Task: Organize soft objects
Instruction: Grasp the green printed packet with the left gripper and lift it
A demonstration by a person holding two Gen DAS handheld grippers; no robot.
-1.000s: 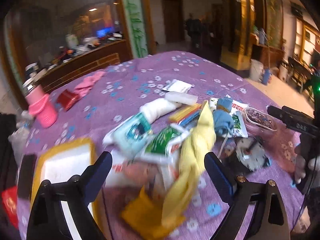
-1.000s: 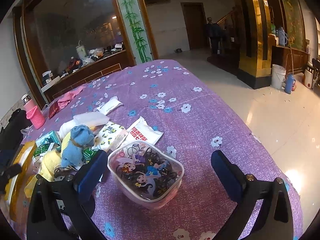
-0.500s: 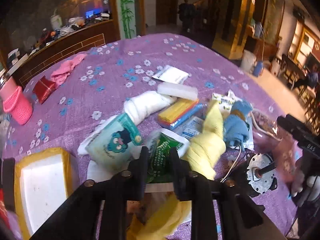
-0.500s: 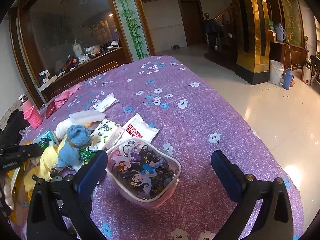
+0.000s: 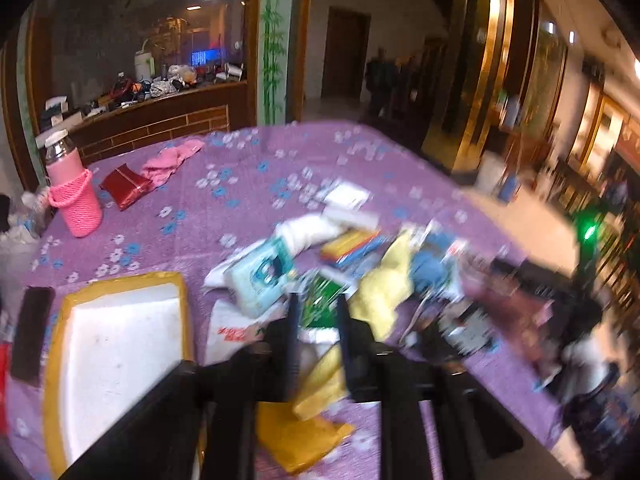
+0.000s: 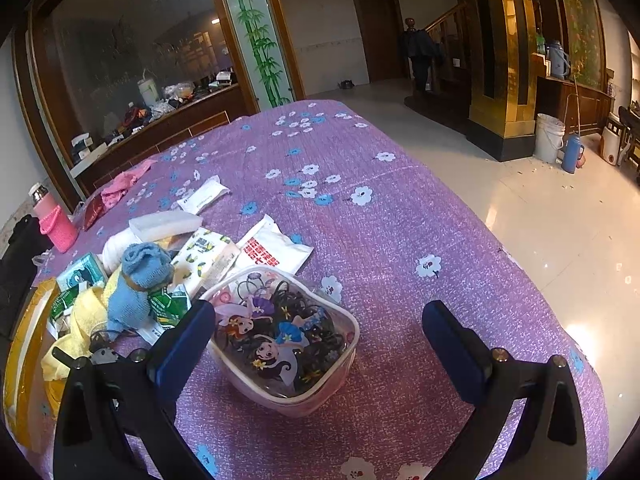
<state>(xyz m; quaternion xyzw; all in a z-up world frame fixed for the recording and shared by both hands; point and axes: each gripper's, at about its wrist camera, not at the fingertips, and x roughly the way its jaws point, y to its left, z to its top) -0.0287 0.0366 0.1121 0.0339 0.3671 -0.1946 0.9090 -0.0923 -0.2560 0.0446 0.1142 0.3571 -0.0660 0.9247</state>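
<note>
Across most of both frames spreads a purple flowered tablecloth (image 6: 400, 216). At the lower left of the left wrist view lies a white tray with a yellow rim (image 5: 116, 344), bare inside. Just right of it, mid-frame, sits the heap of soft things: a yellow cloth (image 5: 384, 296), a blue knitted sock (image 6: 140, 280) resting on it, a white roll (image 5: 308, 232) and a teal tissue pack (image 5: 260, 276). A green packet (image 5: 320, 304) stands at the near edge of that heap, between the narrow-set fingers of the left gripper (image 5: 316, 312); its jaws are opening, and blur hides whether the pads touch the packet. Low centre in the right wrist view is a clear cartoon-printed pouch of hair ties (image 6: 284, 336), partly between the spread jaws of the right gripper (image 6: 316, 344), which hold nothing. At upper left stand a pink bottle (image 5: 74, 196), a red wallet (image 5: 126, 188) and a pink cloth (image 5: 172, 158), well apart from the heap.
</note>
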